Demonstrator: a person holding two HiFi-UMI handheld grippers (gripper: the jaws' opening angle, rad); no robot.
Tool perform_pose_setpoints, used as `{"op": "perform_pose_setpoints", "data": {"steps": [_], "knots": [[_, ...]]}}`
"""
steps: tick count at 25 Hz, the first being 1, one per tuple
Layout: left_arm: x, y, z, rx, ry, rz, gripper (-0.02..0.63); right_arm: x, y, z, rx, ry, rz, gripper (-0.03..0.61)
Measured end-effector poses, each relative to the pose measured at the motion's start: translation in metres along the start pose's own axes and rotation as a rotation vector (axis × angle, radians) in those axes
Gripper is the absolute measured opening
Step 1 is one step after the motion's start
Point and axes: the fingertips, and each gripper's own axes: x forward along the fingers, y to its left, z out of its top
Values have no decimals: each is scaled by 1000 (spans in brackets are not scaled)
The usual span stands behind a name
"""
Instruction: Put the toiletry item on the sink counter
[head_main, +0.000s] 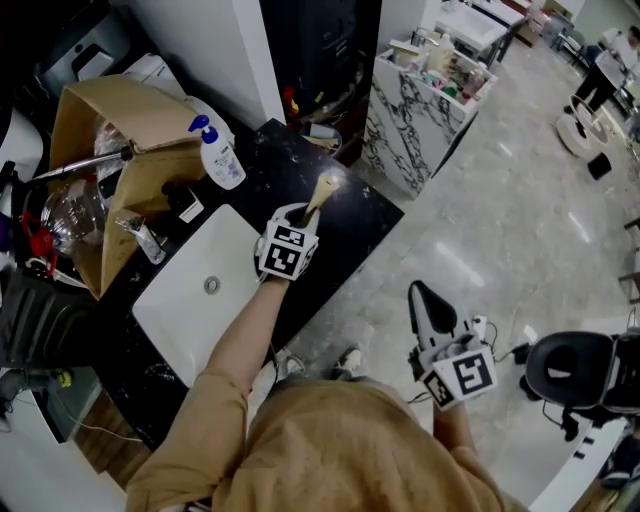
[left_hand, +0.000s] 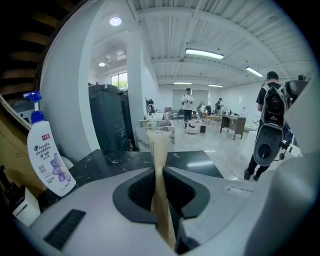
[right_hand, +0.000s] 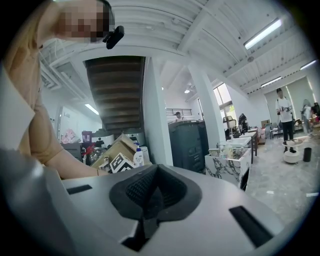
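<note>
The left gripper (head_main: 302, 215) has its jaws closed narrow on a thin, flat tan toiletry item (head_main: 322, 192), which stands out past the pads and widens toward its far end. The item is over the black marbled sink counter (head_main: 365, 215), on the stretch to the right of the white basin (head_main: 170, 322). No view shows whether its end touches the stone.

The basin is set into the counter and has a round drain (head_main: 211, 285) at its middle, with a chrome tap (head_main: 145, 238) at its far rim. Behind the tap stands an open cardboard box (head_main: 150, 118) with its flaps up. Clear crumpled wrapping (head_main: 72, 212) shows at its opening, and a metal rod (head_main: 85, 165) runs across it. The rest of the contents cannot be made out. A white pump bottle (head_main: 222, 160) with a blue head stands upright on the counter just beside the box, well apart from the held item.

Further off on the floor is a marble-patterned stand (head_main: 415, 130) – its open top holds small bottles too small to tell apart.

The right gripper (head_main: 418, 293) hangs over the pale floor, away from the counter, with its jaws together and nothing between them
</note>
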Motion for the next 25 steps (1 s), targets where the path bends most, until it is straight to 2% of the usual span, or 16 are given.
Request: {"op": "perform_pose_setpoints", "data": {"steps": [5, 9, 18, 25], "knots": [[19, 1, -17, 22, 106, -22, 34, -7, -5, -1, -2, 8, -13, 5], [33, -2, -25, 51, 160, -29, 35, -14, -11, -8, 5, 22, -28, 5], [51, -3, -37, 175, 178, -17, 37, -17, -21, -15, 17, 32, -52, 5], [59, -3, -46, 152, 208, -35, 58, -12, -24, -17, 23, 42, -60, 5]]}}
